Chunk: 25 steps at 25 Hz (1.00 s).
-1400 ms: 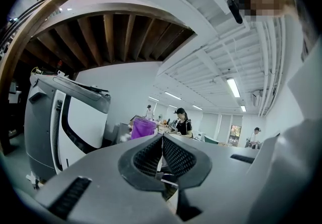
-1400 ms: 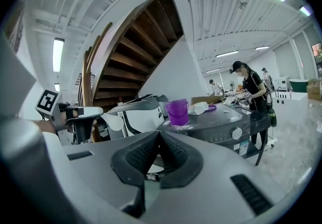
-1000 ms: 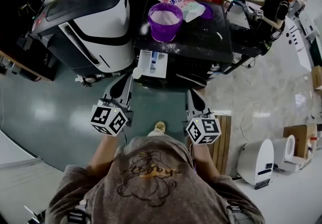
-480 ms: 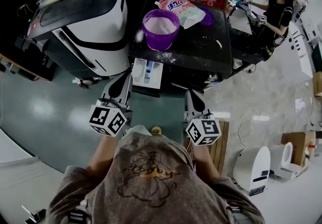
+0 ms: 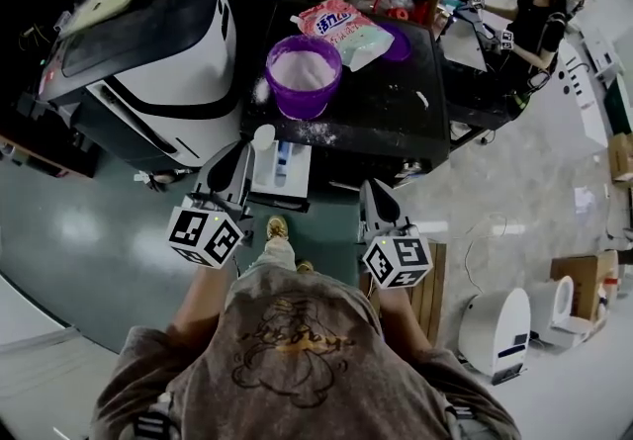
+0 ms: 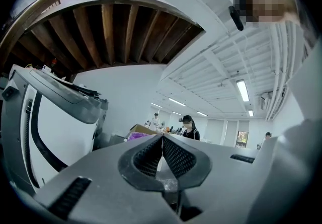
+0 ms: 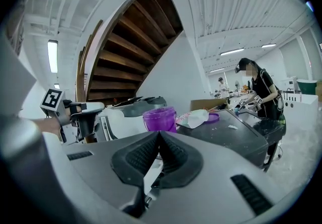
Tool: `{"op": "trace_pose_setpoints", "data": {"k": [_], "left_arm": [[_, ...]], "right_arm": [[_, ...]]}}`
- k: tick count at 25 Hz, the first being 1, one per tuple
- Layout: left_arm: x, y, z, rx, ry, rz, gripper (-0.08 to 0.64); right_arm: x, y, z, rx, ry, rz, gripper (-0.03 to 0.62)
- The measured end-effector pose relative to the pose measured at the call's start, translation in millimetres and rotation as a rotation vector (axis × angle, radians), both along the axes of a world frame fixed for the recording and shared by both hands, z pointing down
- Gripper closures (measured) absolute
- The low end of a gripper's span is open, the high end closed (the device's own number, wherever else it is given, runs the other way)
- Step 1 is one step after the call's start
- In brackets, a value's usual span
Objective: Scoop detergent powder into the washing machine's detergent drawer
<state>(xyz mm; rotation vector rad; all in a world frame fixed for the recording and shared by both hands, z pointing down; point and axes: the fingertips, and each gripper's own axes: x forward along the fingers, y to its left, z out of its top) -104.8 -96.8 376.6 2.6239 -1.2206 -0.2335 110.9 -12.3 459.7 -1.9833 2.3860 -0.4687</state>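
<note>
Early days, we reckon: we can't spot any powder in the open detergent drawer, so the scooping is pretty much all left. Our left claw looks clamped on the white scoop, while our right claw is pinched together, empty. The scoop bowl sits by the drawer's far left corner, with the purple powder bucket beyond it.

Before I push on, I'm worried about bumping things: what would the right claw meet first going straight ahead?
Probably the front edge of the black washing machine, just right of the open detergent drawer. The right claw points at it; depth is unclear.
</note>
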Motion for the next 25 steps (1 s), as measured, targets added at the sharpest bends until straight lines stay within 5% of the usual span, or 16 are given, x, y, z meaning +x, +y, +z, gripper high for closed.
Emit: {"op": "trace_pose_setpoints", "data": {"k": [25], "left_arm": [[28, -147, -3, -0.007, 0.027, 0.164, 0.537]], "right_arm": [[4, -120, -10, 0.010, 0.019, 0.112, 0.591]]}}
